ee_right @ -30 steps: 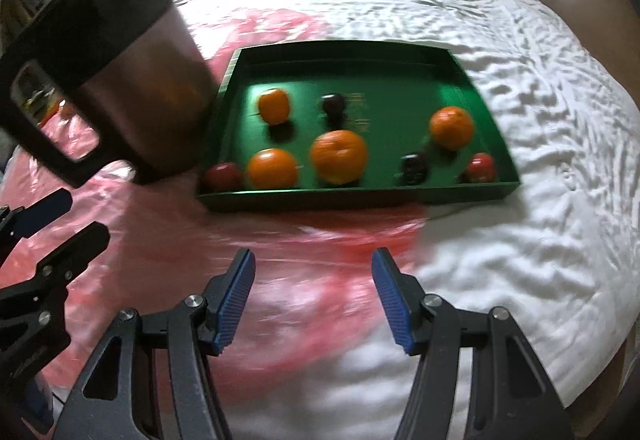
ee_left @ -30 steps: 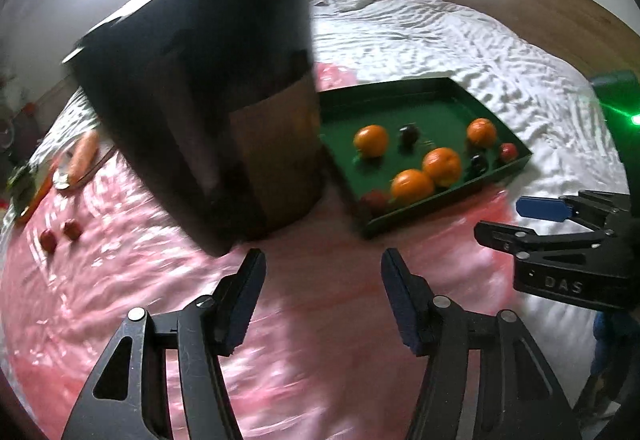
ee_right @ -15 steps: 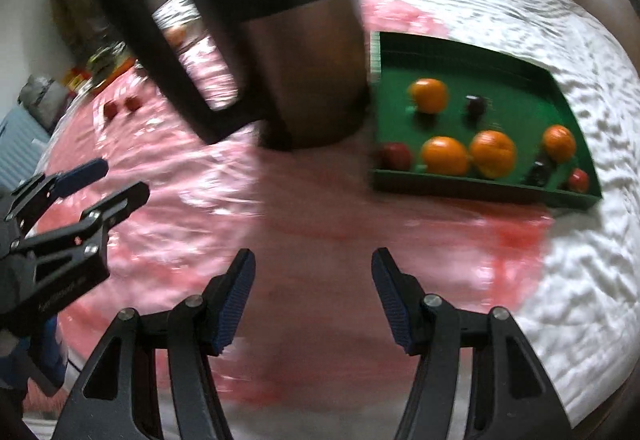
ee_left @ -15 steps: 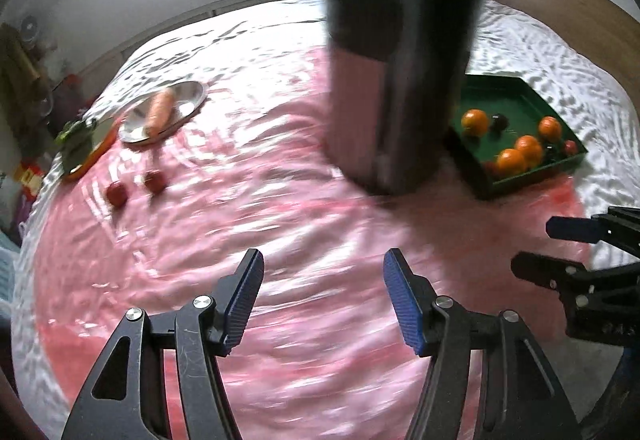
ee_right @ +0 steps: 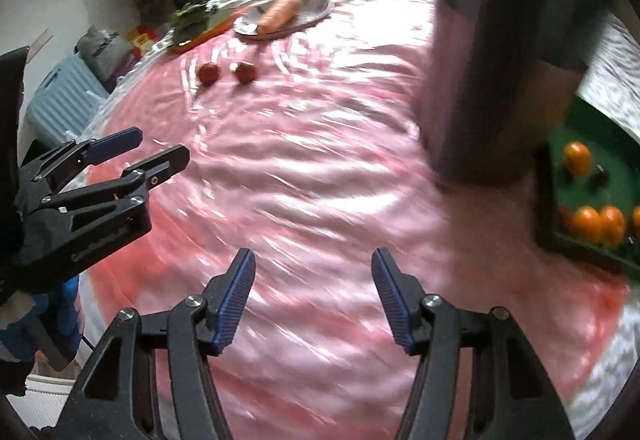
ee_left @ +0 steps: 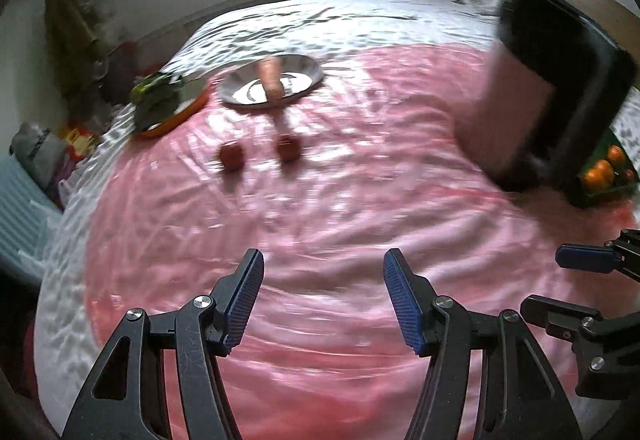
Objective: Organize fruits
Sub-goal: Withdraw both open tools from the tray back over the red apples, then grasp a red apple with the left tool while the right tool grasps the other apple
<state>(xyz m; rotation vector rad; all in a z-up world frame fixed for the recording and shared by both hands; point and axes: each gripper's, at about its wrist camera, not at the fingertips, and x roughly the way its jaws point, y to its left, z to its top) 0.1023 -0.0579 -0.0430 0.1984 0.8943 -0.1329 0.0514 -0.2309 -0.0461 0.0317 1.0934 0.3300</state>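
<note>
Landmark: the black-and-steel kettle (ee_left: 532,100) standing on the pink sheet (ee_left: 320,200) over the bed (ee_left: 360,12); places below are told from it.
Far left of kettle: your left view shows an orange-rimmed plate with greens (ee_left: 160,104), then a silver plate (ee_left: 272,84) carrying one carrot (ee_left: 270,78).
Left of kettle: two small red fruits (ee_left: 231,156) (ee_left: 288,149) lie side by side on the sheet, nearer you than the silver plate.
Right of kettle: green tray (ee_right: 576,244) just beside it. Your right view shows four oranges (ee_right: 578,158) and one dark fruit in it; your left view catches only a corner with about three oranges.
Left hand-held gripper (ee_left: 322,300): spread, nothing between the pads.
Right hand-held gripper (ee_right: 312,296): spread, empty.
Change: a second ago the tray filled both views' centre; now it sits at the right edge and the plates have come into view.
</note>
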